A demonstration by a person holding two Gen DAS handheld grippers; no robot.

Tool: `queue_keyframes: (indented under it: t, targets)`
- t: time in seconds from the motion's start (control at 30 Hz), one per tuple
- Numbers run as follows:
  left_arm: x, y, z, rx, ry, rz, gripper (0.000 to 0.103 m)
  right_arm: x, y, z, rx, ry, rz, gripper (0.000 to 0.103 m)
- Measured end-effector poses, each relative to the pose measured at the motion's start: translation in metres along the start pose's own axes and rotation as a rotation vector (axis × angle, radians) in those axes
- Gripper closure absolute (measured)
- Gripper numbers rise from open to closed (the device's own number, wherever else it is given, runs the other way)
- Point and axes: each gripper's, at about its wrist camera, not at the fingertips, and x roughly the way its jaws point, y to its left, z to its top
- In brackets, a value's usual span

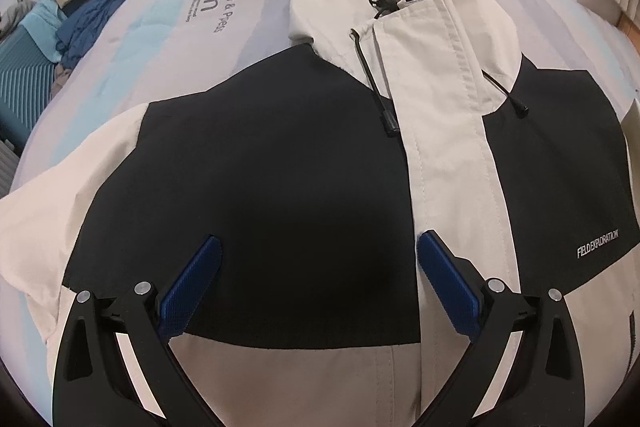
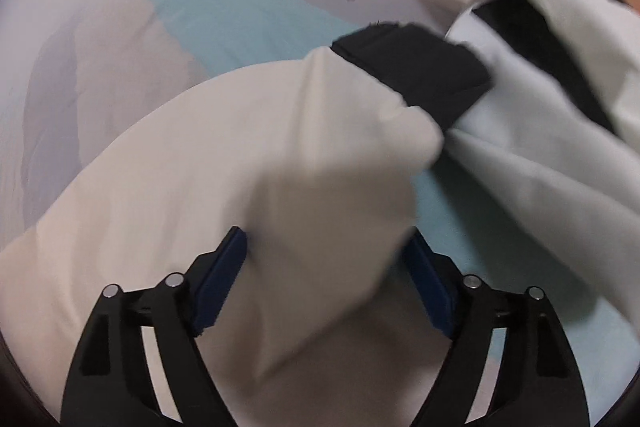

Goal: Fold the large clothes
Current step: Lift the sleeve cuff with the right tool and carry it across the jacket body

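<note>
Jacket spread on the bed

We see the jacket [image 1: 280, 147] flat on the bed [image 1: 168, 27]; our left hand-held gripper [image 1: 318, 247] hangs wide open over its chest, our right hand-held gripper [image 2: 326, 243] wide open around its sleeve [image 2: 280, 167].

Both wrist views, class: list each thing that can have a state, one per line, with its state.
Jacket: laid flat, front up, front closed.
Sleeve: bunched, between the right fingers.
Left hand-held gripper: open, over the black panel.
Right hand-held gripper: open around the sleeve.
Bedding: spread under the jacket.
</note>
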Motion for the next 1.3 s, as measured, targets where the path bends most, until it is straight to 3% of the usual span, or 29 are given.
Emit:
queue_keyframes:
  t: [0.07, 0.13, 0.2, 0.47, 0.7, 0.9, 1.03, 1.3]
  targets:
    - [0.000, -0.001, -0.001, 0.001, -0.006, 0.003, 0.006, 0.007, 0.001, 0.010, 0.048, -0.006, 0.032, 0.038]
    - [0.000, -0.003, -0.002, 0.003, -0.010, 0.007, 0.006, 0.006, 0.006, 0.016, 0.054, -0.003, 0.054, 0.079]
    - [0.000, -0.004, -0.003, 0.002, -0.015, 0.013, 0.006, -0.006, 0.020, 0.021, -0.006, -0.017, 0.052, 0.092]
    - [0.000, -0.002, 0.001, -0.019, -0.007, 0.003, 0.007, -0.088, 0.076, 0.006, -0.266, -0.199, 0.105, 0.095]
    - [-0.024, 0.027, 0.007, -0.056, -0.048, -0.010, 0.008, -0.185, 0.165, -0.050, -0.505, -0.340, 0.282, 0.096]
    - [-0.036, 0.095, -0.005, -0.127, -0.050, 0.009, 0.008, -0.247, 0.259, -0.125, -0.645, -0.332, 0.402, 0.096]
    - [-0.039, 0.157, -0.018, -0.171, -0.043, 0.038, 0.008, -0.264, 0.314, -0.173, -0.703, -0.302, 0.452, 0.096]
    - [-0.036, 0.277, -0.045, -0.186, -0.020, 0.091, 0.008, -0.283, 0.438, -0.305, -0.847, -0.266, 0.441, 0.096]
